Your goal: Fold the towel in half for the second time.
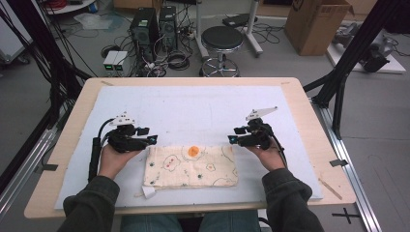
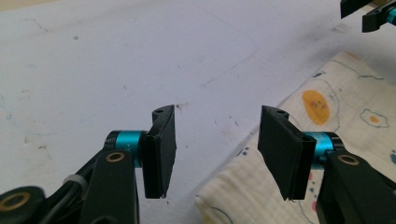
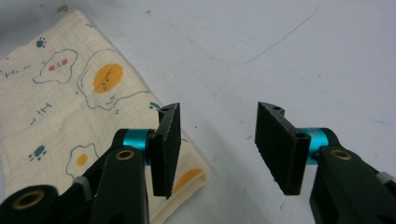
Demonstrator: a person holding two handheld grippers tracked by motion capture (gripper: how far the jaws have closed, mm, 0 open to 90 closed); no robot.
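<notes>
High view: folded cloth [image 1: 191, 166] lies flat on bench [image 1: 203, 104], near edge, between your two hand-held grippers. Left hand-held gripper [image 1: 151, 136] just beside cloth's left corner; right hand-held gripper [image 1: 234, 136] just beside right corner. Your hands low, jaws pointing inward.

Left gripper view: jaws apart, nothing between; cloth [image 2: 261, 186] under right jaw.

Right gripper view: jaws apart, empty; cloth [image 3: 56, 107] under left jaw.

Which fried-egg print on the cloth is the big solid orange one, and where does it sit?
The egg print at the far edge of the folded cloth, about midway between both grippers. Its yolk is large and orange; the others are small outlined shapes.
</notes>
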